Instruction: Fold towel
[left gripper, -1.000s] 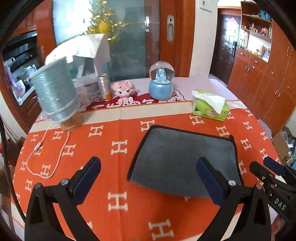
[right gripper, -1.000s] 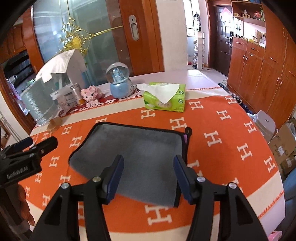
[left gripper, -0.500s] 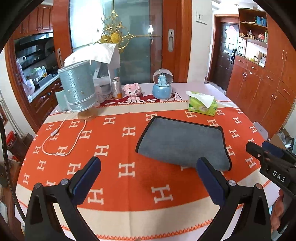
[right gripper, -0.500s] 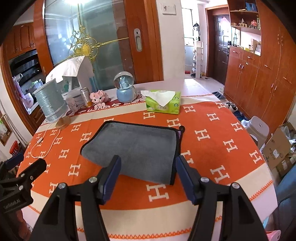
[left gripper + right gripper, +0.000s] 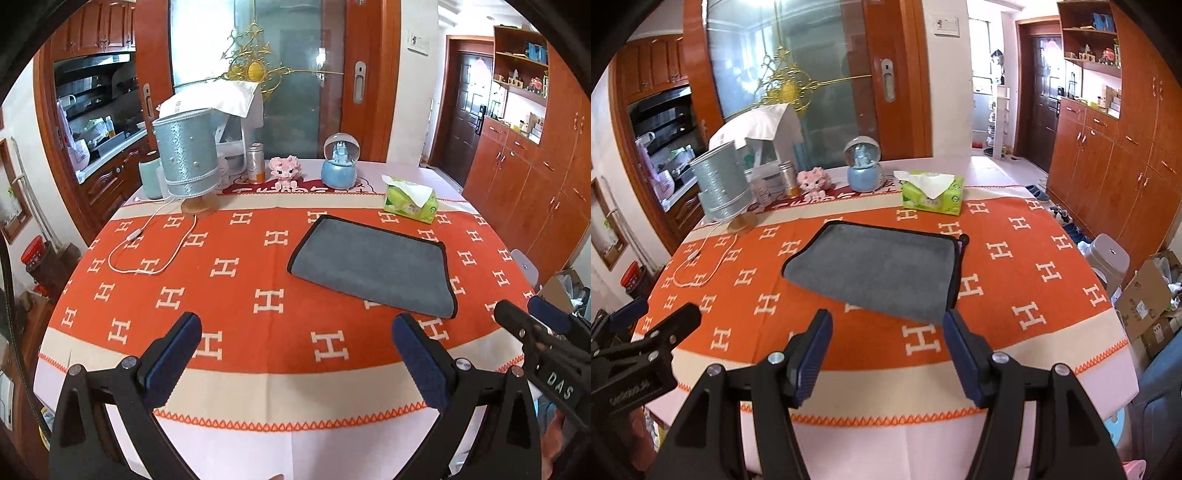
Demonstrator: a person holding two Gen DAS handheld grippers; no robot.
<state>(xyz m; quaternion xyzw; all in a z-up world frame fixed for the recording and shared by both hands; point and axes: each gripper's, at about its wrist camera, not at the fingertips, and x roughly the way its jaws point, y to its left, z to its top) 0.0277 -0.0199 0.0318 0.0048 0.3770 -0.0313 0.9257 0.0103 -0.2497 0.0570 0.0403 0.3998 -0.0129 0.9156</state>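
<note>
My left hand-held gripper (image 5: 295,354) and right hand-held gripper (image 5: 886,347) gape wide, empty; the soft, light towel (image 5: 875,273) I'd pinch at its black-edged corners

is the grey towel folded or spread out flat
Folded: the grey towel lies doubled, with a rounded fold along its near edge and stacked black-trimmed layers on its right side.

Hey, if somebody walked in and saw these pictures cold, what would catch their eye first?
Probably the bright orange tablecloth patterned with white H letters, with a folded grey towel lying flat on it right of centre. Behind it, along the far edge, stand a green tissue box, a blue snow globe and a silvery blue lamp.
</note>
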